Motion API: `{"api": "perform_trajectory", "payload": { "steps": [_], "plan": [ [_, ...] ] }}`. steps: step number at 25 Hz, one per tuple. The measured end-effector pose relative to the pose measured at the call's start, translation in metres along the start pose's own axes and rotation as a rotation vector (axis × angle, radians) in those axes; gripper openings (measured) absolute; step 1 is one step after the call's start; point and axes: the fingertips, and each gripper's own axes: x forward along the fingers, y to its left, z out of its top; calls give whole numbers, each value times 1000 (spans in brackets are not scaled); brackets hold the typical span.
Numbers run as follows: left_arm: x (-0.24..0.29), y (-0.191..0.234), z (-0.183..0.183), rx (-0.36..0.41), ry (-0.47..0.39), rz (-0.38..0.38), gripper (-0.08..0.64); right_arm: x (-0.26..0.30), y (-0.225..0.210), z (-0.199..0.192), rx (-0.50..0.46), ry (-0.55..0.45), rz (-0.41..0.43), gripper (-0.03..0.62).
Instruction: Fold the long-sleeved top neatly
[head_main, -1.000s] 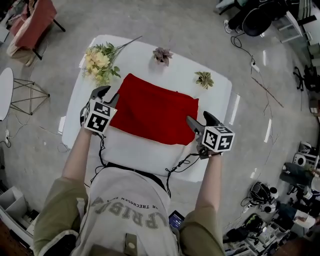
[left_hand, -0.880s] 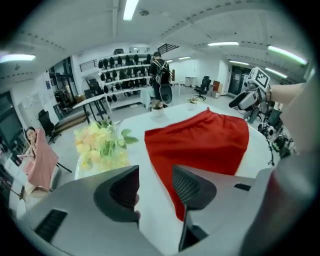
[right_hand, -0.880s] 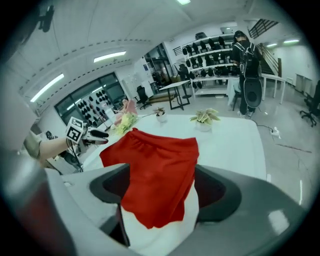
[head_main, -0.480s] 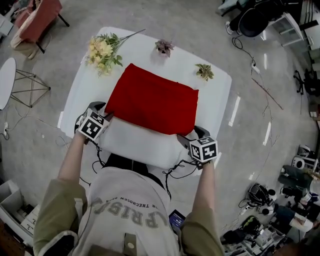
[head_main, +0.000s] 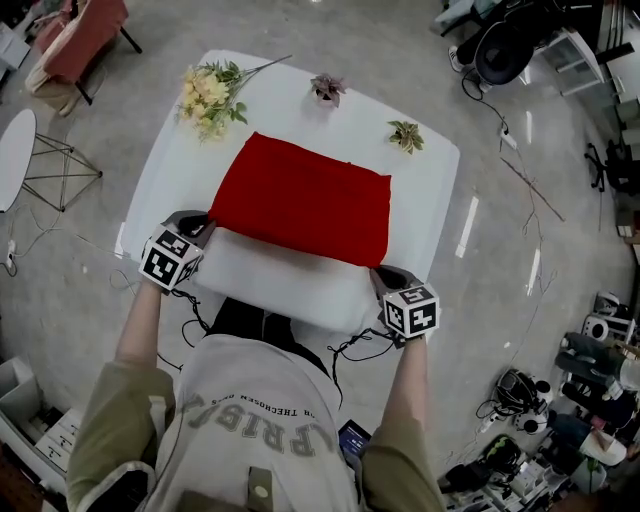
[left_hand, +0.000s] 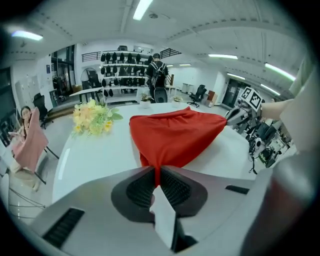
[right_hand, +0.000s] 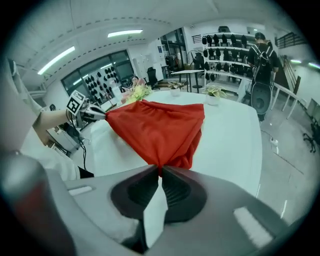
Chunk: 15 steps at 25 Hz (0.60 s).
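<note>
Now L gripper (head_main: 200, 222) & R gripper (head_main: 384, 276) have just clamped shut, each pinching 1 near corner of the red top (head_main: 300, 198), flat on the table (head_main: 435, 200); prob. set for the next fold.

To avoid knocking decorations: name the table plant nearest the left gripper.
The yellow bouquet, lying at the far left corner on the left gripper's side; the small purplish plant and the green plant sit further right.

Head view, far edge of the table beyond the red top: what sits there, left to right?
Left to right: yellow flower bunch → small purplish plant → small green plant.
</note>
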Motion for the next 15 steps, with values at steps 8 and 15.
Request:
{"api": "perform_trajectory", "payload": {
  "steps": [8,15],
  "plan": [
    [-37,-48,-87,4,130,-22,40,-15,59,-72,9,76,107,21],
    [-32,-49,-95,30,171,20,117,-14,58,-83,-32,100,56,122]
  ]
}}
